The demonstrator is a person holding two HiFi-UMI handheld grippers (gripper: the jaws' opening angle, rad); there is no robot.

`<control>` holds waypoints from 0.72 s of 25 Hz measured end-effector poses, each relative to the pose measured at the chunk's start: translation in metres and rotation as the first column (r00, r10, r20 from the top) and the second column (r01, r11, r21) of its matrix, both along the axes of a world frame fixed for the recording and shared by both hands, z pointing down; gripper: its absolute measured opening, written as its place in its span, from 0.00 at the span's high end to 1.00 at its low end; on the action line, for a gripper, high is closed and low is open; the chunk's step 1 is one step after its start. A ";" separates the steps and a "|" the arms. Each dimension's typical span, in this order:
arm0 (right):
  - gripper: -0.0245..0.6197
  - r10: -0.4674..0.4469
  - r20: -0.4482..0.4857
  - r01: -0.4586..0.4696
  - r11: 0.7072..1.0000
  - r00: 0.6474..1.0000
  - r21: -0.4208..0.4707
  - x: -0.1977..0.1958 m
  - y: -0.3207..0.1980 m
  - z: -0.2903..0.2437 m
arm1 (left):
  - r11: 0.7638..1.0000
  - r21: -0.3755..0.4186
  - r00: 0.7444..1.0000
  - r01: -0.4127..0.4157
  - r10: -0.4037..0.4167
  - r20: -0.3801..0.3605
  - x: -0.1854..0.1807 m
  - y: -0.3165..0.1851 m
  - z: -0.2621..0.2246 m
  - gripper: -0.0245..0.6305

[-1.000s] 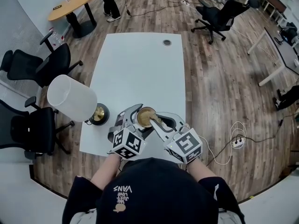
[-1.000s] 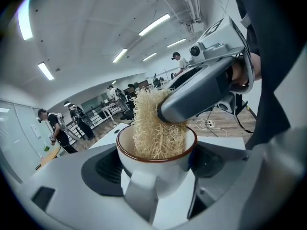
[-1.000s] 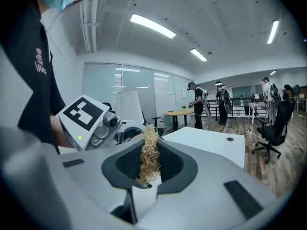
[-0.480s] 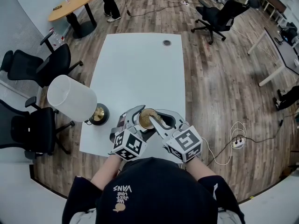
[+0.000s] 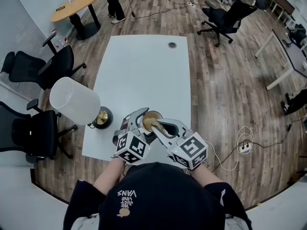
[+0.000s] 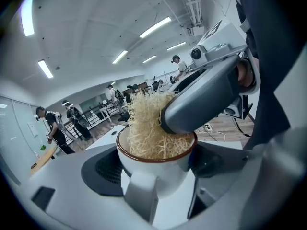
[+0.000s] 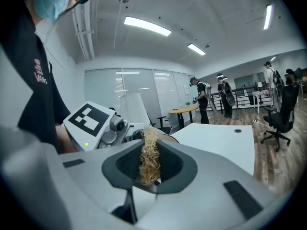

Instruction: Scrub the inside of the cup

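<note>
Left gripper (image 5: 139,122) jaws clamp the stiff, probably fragile cup (image 6: 154,169) by its sides; right gripper (image 7: 149,166) jaws pinch the soft scrubber (image 6: 144,128) inside the cup.

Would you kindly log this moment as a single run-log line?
step: scrub | left gripper: shut on cup | right gripper: shut on fibre scrubber, pressed inside cup

Long ceiling strip lights (image 7: 147,26) flood the open office with bright, even white light, themselves blown out to pure glare in both gripper views. The white tabletop (image 5: 144,75) reads pale and flat, its shadows soft and faint. Fisheye distortion bends every edge (corners of the gripper views fall to black). Close to the lens the cup (image 6: 153,169) and grey foreground go soft, while the far room stays fairly sharp
</note>
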State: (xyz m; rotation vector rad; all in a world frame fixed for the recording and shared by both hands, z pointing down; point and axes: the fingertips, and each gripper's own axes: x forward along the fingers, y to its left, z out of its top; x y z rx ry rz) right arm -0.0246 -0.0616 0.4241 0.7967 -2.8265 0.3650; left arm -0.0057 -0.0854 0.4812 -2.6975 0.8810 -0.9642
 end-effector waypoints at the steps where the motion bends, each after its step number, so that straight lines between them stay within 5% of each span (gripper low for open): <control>1: 0.85 -0.002 0.011 0.002 1.000 1.000 -0.003 -0.001 0.000 -0.001 | 1.000 -0.002 1.000 -0.003 0.003 0.000 0.000 0.001 0.000 0.34; 8: 0.85 0.085 0.026 -0.085 0.996 0.996 -0.001 0.016 -0.023 -0.006 | 0.999 0.013 0.999 -0.045 0.045 0.004 0.007 0.009 -0.002 0.34; 18: 0.85 0.005 0.033 -0.003 0.999 0.999 -0.046 0.000 -0.002 0.003 | 1.000 -0.011 1.000 -0.017 0.017 -0.001 -0.002 -0.002 0.007 0.34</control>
